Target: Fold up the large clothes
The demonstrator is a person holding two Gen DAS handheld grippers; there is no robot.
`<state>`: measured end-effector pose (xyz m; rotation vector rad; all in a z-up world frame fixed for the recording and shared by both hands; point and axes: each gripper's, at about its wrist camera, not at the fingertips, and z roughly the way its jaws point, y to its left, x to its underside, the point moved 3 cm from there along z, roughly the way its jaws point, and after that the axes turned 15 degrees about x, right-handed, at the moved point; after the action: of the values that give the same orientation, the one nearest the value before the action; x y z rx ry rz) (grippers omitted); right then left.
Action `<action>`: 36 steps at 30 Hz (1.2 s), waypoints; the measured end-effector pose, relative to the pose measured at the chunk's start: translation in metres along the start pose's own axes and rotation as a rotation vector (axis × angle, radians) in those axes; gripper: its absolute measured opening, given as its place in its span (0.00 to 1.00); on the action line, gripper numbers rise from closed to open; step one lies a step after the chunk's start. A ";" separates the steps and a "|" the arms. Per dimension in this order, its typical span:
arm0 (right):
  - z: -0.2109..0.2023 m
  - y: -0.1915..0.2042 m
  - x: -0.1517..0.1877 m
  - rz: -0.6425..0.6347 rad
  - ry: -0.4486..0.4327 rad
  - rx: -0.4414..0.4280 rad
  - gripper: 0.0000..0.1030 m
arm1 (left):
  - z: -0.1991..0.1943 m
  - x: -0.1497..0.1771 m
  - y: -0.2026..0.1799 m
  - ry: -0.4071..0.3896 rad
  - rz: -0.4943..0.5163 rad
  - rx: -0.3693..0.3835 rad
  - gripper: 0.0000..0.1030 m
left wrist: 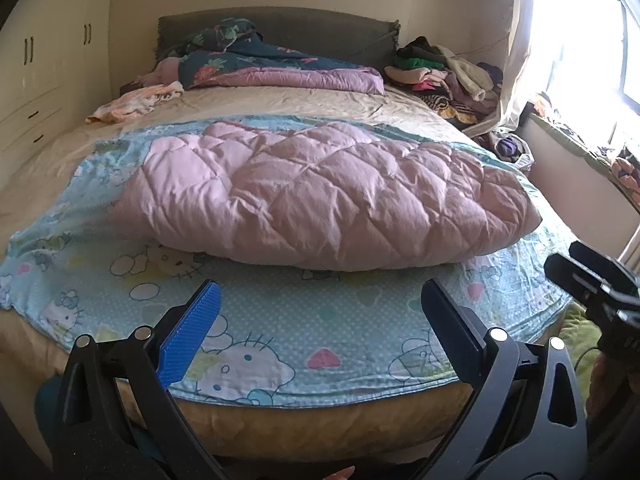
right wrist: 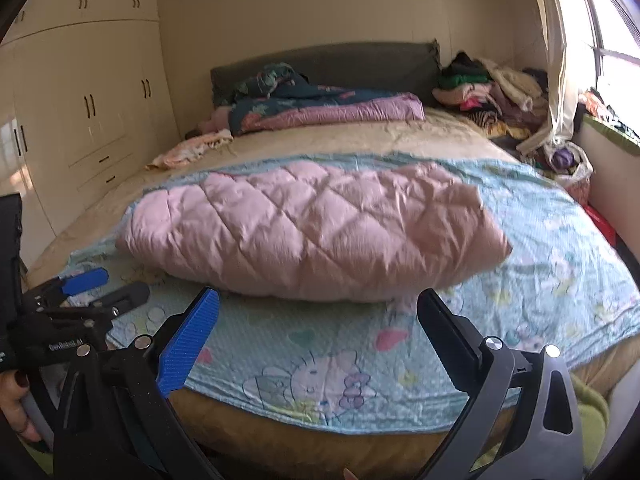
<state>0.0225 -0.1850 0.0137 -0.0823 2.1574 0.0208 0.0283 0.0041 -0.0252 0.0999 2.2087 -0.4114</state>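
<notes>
A pink quilted padded garment [left wrist: 320,196] lies folded in a thick bundle across a light blue cartoon-print sheet [left wrist: 280,332] on the bed; it also shows in the right wrist view [right wrist: 312,236] on the same sheet [right wrist: 320,352]. My left gripper [left wrist: 320,316] is open and empty, held over the sheet's near edge, short of the garment. My right gripper [right wrist: 318,328] is open and empty, also in front of the garment. The left gripper shows at the left of the right wrist view [right wrist: 108,286], and the right gripper's body at the right of the left wrist view [left wrist: 592,280].
A dark floral and purple quilt [left wrist: 276,68] lies at the grey headboard [left wrist: 280,28]. A peach cloth [left wrist: 136,100] lies at the bed's far left. A pile of clothes [left wrist: 448,76] sits at the far right. Wardrobes [right wrist: 92,112] stand left, a window [left wrist: 592,40] right.
</notes>
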 end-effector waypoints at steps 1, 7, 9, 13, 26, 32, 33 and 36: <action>0.001 -0.001 0.001 0.001 0.004 0.001 0.96 | 0.001 0.001 0.001 0.002 -0.003 -0.002 0.91; 0.001 -0.001 0.002 0.001 -0.003 0.000 0.96 | 0.001 0.002 0.006 0.006 -0.016 -0.016 0.91; 0.001 -0.001 0.002 0.000 -0.004 0.001 0.96 | 0.000 0.002 0.006 0.008 -0.019 -0.014 0.91; 0.000 0.000 0.002 -0.001 -0.004 0.002 0.96 | 0.000 0.002 0.007 0.007 -0.015 -0.019 0.91; -0.002 0.001 0.001 -0.004 -0.004 0.000 0.96 | -0.001 0.002 0.008 0.007 -0.017 -0.023 0.91; -0.003 0.004 0.002 -0.009 -0.002 0.000 0.96 | -0.004 0.002 0.009 0.006 -0.014 -0.025 0.91; -0.003 0.004 0.002 -0.008 -0.001 -0.001 0.96 | -0.004 0.002 0.010 0.006 -0.014 -0.027 0.91; -0.003 0.004 0.003 -0.009 0.001 -0.001 0.96 | -0.005 0.002 0.010 0.007 -0.016 -0.029 0.91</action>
<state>0.0184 -0.1811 0.0129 -0.0930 2.1580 0.0170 0.0255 0.0150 -0.0265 0.0684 2.2225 -0.3887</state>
